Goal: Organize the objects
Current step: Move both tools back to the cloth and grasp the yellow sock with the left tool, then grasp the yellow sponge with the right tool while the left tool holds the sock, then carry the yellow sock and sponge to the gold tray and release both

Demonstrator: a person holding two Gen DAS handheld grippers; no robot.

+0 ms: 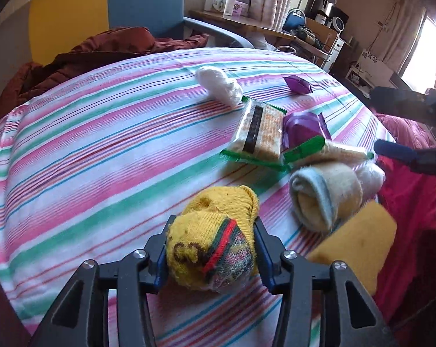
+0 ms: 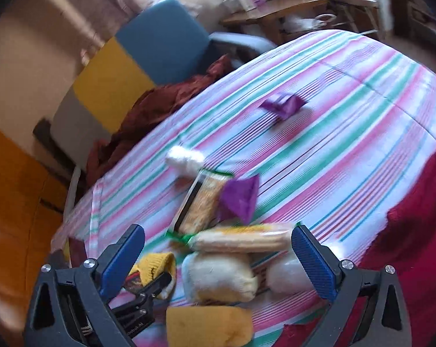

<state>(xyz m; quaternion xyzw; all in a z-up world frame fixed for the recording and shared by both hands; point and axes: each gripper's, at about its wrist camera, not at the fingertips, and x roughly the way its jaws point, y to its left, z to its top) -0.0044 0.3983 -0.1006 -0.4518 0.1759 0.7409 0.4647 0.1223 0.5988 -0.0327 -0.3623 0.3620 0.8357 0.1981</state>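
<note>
Your left gripper [image 1: 210,253] was clenched on the yellow sock [image 1: 215,240], its pads pressed against both sides, low over the striped bed sheet [image 1: 102,150]. Your right gripper [image 2: 218,263] stood released and wide, with nothing held. Just beyond the yellow sock lay a rolled cream sock [image 1: 325,193] and a yellow sponge [image 1: 359,237]; farther off were two cracker packets [image 1: 260,131] and a purple pouch [image 1: 303,125].

Snacks and socks crowd the near edge of the striped sheet [image 1: 88,144]; its far side lies open.
</note>
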